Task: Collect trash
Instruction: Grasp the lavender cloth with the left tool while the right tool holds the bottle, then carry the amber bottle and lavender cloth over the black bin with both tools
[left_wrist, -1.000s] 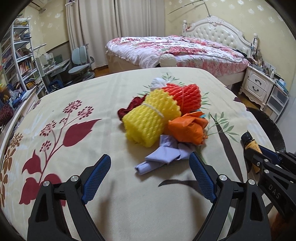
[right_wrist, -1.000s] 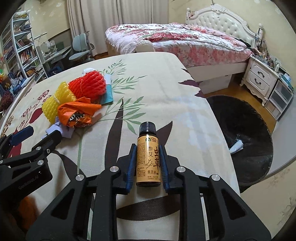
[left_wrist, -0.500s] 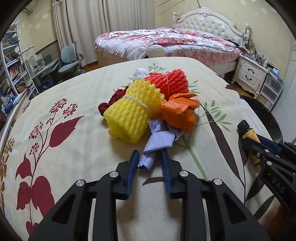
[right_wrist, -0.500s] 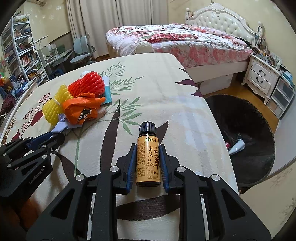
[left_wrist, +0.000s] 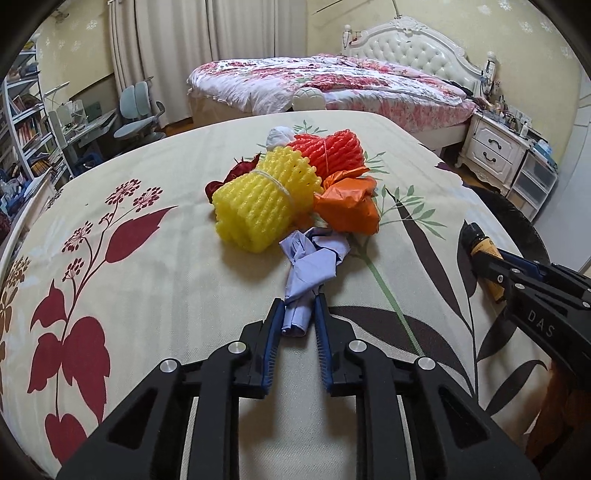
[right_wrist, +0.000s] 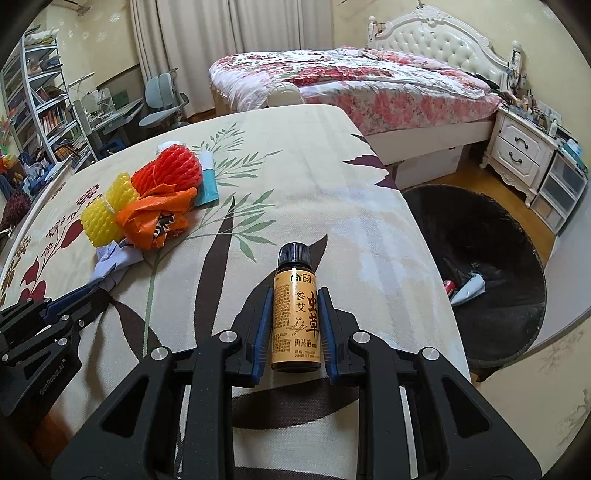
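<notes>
Trash pile (left_wrist: 295, 192) sits mid-table (left_wrist: 147, 280): yellow net (left_wrist: 264, 206), red net (left_wrist: 327, 153), orange bag (left_wrist: 347, 208), lilac glove (left_wrist: 314, 262). Left gripper (left_wrist: 298, 314) is clamped on the glove's near end. Right gripper (right_wrist: 295, 325) is clamped on a bottle (right_wrist: 295, 314). Black bin (right_wrist: 491, 266) stands beside the table.

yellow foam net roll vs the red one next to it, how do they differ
The yellow foam net roll lies nearer the left tool, in front; the red foam net roll sits behind it, farther up the table. The yellow roll is plainly tied round its middle with pale string; the red one's string is thinner and harder to see. The yellow roll adjoins the crumpled lavender cloth; the red does not. Both are ribbed foam mesh, lying in one trash pile.
</notes>
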